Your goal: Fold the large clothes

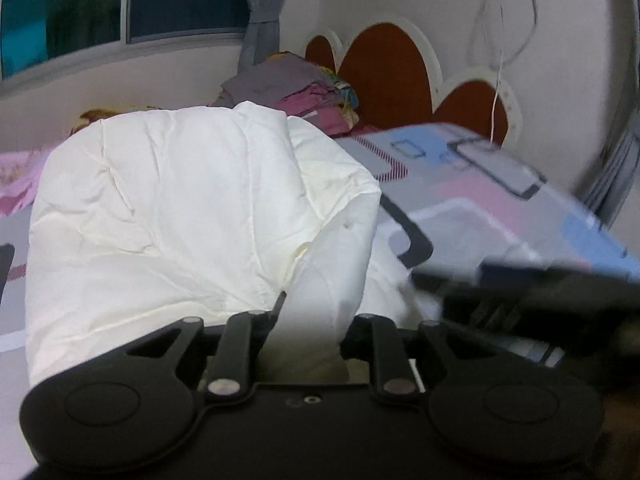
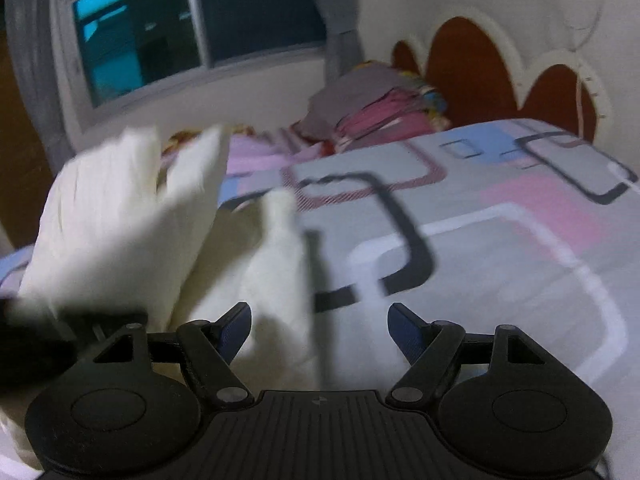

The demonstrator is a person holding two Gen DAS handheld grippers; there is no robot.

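A large white puffy garment [image 1: 180, 208] is bunched up on the bed and fills the left wrist view. My left gripper [image 1: 308, 320] is shut on a fold of it, which rises between the fingers and hides the tips. In the right wrist view the same garment [image 2: 120, 232] is blurred at the left, lifted above the bedsheet [image 2: 500, 240]. My right gripper [image 2: 320, 330] is open and empty, its blue pads [image 2: 408, 332] wide apart over the garment's right edge and the sheet.
The bed has a grey sheet [image 1: 500, 200] with pink, blue and black rectangles. A pile of folded clothes [image 1: 296, 84] lies at the head by the brown and white headboard [image 1: 384, 76]. A window [image 2: 160, 28] and curtain stand behind. A dark blurred shape crosses the right side [image 1: 540, 292].
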